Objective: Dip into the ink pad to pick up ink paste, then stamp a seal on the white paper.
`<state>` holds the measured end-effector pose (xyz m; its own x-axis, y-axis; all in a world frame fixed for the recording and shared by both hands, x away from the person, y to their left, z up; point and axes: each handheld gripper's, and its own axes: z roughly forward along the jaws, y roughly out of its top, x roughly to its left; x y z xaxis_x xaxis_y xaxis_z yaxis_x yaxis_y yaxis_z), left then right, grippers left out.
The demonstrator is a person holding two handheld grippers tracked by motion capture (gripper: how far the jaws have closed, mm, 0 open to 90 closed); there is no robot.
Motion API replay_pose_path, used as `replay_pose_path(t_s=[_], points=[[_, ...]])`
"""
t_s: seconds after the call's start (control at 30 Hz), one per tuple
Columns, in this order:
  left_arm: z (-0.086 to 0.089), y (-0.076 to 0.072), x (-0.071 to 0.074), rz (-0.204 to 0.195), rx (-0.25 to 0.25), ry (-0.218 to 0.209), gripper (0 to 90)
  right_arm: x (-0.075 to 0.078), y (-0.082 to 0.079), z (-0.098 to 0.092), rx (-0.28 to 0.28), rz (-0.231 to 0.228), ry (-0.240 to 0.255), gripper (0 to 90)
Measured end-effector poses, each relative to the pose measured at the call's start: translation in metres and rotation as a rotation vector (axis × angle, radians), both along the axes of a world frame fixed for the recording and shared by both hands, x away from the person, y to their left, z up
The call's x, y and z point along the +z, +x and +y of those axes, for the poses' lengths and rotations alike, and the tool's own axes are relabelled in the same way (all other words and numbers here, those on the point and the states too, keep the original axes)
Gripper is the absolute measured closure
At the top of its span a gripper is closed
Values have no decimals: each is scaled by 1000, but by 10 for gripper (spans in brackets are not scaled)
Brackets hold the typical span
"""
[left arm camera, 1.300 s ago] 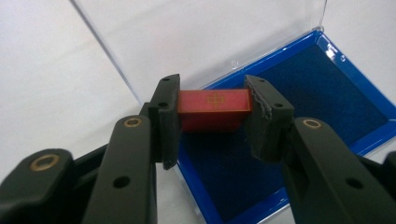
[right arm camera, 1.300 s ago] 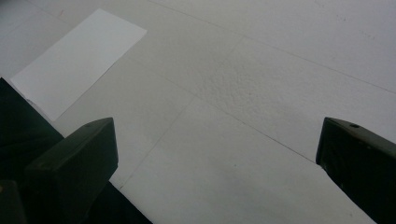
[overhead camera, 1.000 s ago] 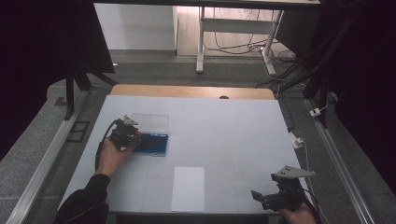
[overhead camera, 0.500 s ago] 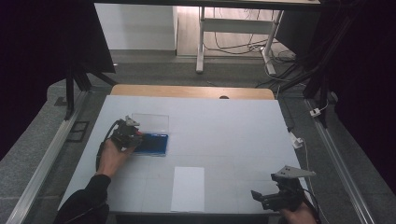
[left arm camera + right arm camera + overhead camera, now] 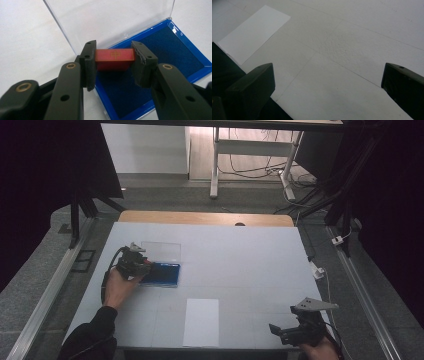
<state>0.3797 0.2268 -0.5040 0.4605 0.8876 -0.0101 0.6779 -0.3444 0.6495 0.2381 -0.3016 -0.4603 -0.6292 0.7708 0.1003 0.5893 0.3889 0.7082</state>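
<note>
The red block (image 5: 115,59) is pinched end to end in the left gripper (image 5: 114,62) jaws, held over the blue-lined case (image 5: 160,72) near the counter's (image 5: 250,255) left edge. The case's clear lid (image 5: 107,17) lies open behind it. Whether the block touches the lining is hard to tell. Right gripper (image 5: 327,82) hangs at the near right corner, jaws spread wide, a white sheet (image 5: 252,32) nearby.

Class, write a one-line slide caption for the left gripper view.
Left gripper clamps a small red rectangular block above the open blue-lined plastic case with its clear lid.
</note>
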Motion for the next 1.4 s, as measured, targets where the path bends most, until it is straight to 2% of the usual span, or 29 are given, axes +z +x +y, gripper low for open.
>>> replay_pose_path(t_s=[0.1, 0.27, 0.9, 1.17, 1.4], points=[[1, -2, 3, -16, -8, 2, 581, 0, 0, 0, 0, -1, 1, 0], [3, -6, 8, -43, -14, -25, 580, 0, 0, 0, 0, -2, 0, 0], [-8, -21, 24, -80, -85, -50, 580, 0, 0, 0, 0, 0, 5, 0], [-16, -24, 27, -82, -117, -57, 580, 0, 0, 0, 0, -1, 4, 0], [-22, -29, 32, -83, -146, -87, 580, 0, 0, 0, 1, 0, 4, 0]])
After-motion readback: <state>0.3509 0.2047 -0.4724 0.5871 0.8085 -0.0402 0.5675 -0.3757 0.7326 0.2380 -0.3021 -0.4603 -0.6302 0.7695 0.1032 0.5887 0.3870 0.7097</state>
